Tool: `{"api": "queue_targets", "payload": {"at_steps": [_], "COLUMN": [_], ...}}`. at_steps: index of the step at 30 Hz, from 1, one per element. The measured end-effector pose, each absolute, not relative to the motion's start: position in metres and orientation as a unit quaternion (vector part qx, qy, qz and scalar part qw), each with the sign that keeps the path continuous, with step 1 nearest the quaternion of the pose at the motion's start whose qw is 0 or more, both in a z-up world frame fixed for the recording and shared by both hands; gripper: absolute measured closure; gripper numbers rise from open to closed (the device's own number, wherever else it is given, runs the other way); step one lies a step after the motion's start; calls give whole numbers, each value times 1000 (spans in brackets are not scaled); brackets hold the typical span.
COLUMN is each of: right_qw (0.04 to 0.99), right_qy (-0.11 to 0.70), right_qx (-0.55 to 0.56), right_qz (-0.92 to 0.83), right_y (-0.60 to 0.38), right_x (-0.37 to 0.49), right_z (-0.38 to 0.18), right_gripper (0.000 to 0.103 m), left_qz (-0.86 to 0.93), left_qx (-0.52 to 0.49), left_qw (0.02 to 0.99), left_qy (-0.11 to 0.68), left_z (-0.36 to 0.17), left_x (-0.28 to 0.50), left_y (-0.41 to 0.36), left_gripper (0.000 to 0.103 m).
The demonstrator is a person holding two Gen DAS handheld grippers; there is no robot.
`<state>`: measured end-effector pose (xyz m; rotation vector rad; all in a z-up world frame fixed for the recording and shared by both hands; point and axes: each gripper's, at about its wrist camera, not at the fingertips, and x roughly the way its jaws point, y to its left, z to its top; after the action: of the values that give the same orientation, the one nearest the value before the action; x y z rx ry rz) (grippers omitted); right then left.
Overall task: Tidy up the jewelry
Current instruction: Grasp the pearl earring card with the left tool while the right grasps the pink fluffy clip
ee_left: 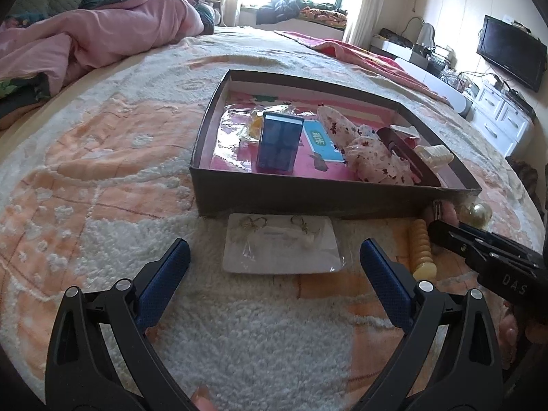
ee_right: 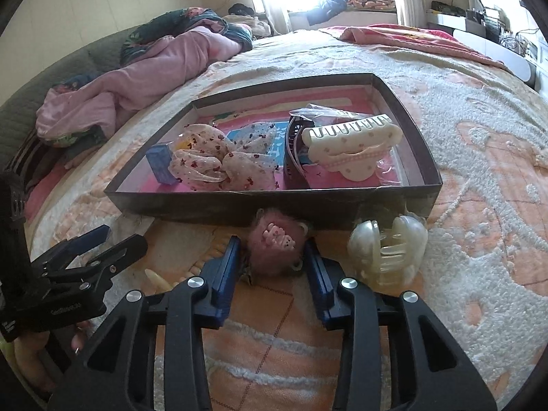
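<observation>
A dark shallow box (ee_left: pixel 308 195) (ee_right: pixel 260 205) sits on the bed and holds a blue case (ee_left: pixel 279 144), a floral scrunchie (ee_right: pixel 209 161), a dark hair claw (ee_right: pixel 294 157) and a cream hair claw (ee_right: pixel 352 144). A clear bag with earrings on a white card (ee_left: pixel 281 248) lies in front of the box, between the tips of my open, empty left gripper (ee_left: pixel 274 260). My right gripper (ee_right: pixel 272 257) is open around a fuzzy pink hair clip (ee_right: pixel 274 243) lying against the box wall; whether the pads touch it I cannot tell.
A pearly white hair claw (ee_right: pixel 387 253) lies right of the pink clip. A yellow ribbed clip (ee_left: pixel 423 250) lies between the two grippers. Pink bedding (ee_left: pixel 96 34) is piled at the far left. A TV (ee_left: pixel 512 51) and white drawers stand to the right of the bed.
</observation>
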<state>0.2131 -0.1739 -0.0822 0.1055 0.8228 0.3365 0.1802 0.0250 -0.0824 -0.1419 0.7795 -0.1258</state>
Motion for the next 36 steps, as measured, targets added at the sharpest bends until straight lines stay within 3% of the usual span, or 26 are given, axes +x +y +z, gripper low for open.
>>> {"api": "queue_targets", "payload": {"at_steps": [7, 12, 25, 27, 36], "right_qw": [904, 904, 908, 908, 911], "right_qy": [390, 387, 378, 376, 369], "right_qx": [47, 47, 44, 46, 47], "right_qz": [171, 175, 178, 180, 181], "right_y": [-174, -177, -188, -190, -199], "right_x": [205, 198, 178, 177, 169], "right_z": [-81, -78, -69, -67, -60], "right_gripper": [71, 72, 73, 88, 88], "left_qz": [-55, -58, -68, -72, -96], "left_qx": [-71, -61, -65, -65, -55], "left_qw": [916, 916, 922, 924, 928], "left_qy": [392, 392, 374, 370, 356], "left_z": [-86, -85, -67, -62, -46], "left_x": [187, 186, 163, 160, 155], "left_y": [26, 23, 21, 18, -1], "left_gripper": [26, 43, 46, 46, 46]}}
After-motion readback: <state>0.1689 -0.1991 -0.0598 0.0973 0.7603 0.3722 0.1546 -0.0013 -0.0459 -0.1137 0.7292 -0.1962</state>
